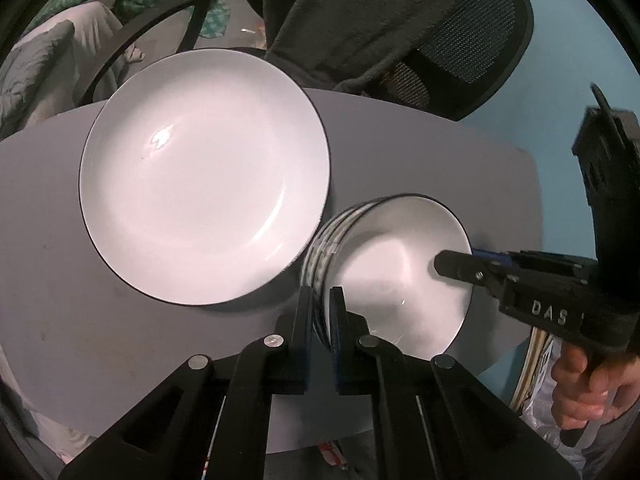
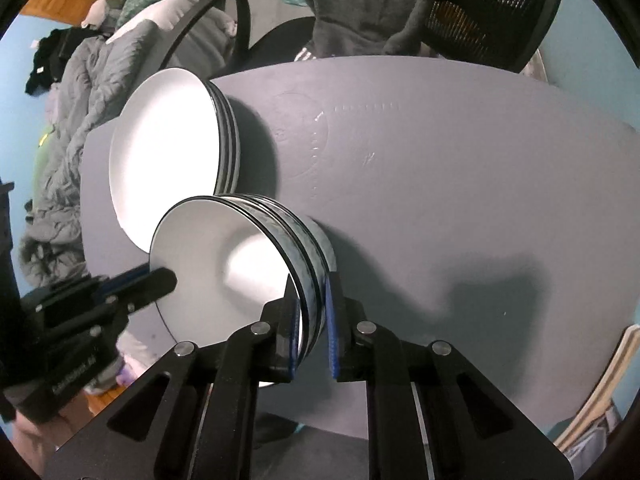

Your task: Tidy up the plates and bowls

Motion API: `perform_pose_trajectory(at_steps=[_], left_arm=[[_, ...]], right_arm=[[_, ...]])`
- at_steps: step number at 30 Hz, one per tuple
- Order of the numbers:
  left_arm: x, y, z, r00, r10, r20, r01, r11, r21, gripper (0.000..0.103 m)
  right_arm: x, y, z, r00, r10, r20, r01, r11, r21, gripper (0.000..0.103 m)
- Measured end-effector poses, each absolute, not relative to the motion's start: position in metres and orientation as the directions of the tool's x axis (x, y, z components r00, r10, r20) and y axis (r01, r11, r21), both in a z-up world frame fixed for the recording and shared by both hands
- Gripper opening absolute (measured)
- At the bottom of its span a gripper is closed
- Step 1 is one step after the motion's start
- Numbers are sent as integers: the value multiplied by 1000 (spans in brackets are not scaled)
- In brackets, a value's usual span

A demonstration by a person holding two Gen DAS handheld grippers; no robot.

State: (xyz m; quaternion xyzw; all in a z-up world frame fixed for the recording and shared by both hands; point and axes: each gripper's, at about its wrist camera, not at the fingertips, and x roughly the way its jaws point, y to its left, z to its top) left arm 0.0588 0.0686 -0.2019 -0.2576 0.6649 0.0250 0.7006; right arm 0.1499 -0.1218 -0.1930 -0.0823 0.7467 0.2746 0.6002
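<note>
A stack of white bowls [image 1: 392, 280] with black rims and grey-patterned outsides is on the grey table [image 1: 400, 152], just right of a stack of wide white plates [image 1: 204, 176]. My left gripper [image 1: 322, 292] is shut on the near left rim of the bowl stack. My right gripper [image 1: 460, 260] pinches the opposite rim. In the right wrist view the right gripper [image 2: 310, 280] clamps the bowl stack [image 2: 224, 248] at its rims, the left gripper [image 2: 156, 276] holds the far side, and the plates [image 2: 168, 148] stand behind. Whether the bowls rest on the table I cannot tell.
A mesh office chair [image 1: 472, 40] draped with a dark garment [image 1: 360, 20] stands behind the table. A second chair [image 1: 160, 28] and grey bedding [image 2: 80, 92] are at the left. The grey table top [image 2: 440, 160] stretches right of the bowls. A hand [image 1: 584, 384] holds the right gripper.
</note>
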Motion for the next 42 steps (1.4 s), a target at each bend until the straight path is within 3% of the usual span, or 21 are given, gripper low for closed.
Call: perform_pose_trajectory(at_steps=[5, 9, 21, 30, 33, 37, 42], left_arm=[[55, 67, -207, 92, -300, -950, -407, 859, -311, 30], [51, 66, -214, 93, -302, -949, -429, 848, -312, 35], [51, 57, -255, 63, -408, -911, -539, 754, -375, 36], [59, 53, -258, 72, -395, -916, -537, 759, -369, 38], [60, 52, -256, 71, -381, -922, -530, 768, -359, 34], [60, 52, -250, 72, -346, -936, -523, 786, -330, 21], [60, 52, -250, 72, -335, -940, -517, 793, -322, 19]], right_arm=[[151, -118, -194, -267, 205, -942, -481, 818, 314, 11], [152, -119, -199, -279, 196, -940, -499, 807, 316, 15], [155, -108, -220, -347, 187, -919, -525, 774, 355, 21], [163, -106, -223, -378, 193, -906, -523, 763, 380, 21], [166, -105, -225, -389, 189, -902, -526, 758, 386, 23], [169, -105, -227, -399, 199, -895, -533, 744, 403, 25], [161, -102, -221, -370, 195, -908, -568, 726, 387, 21]])
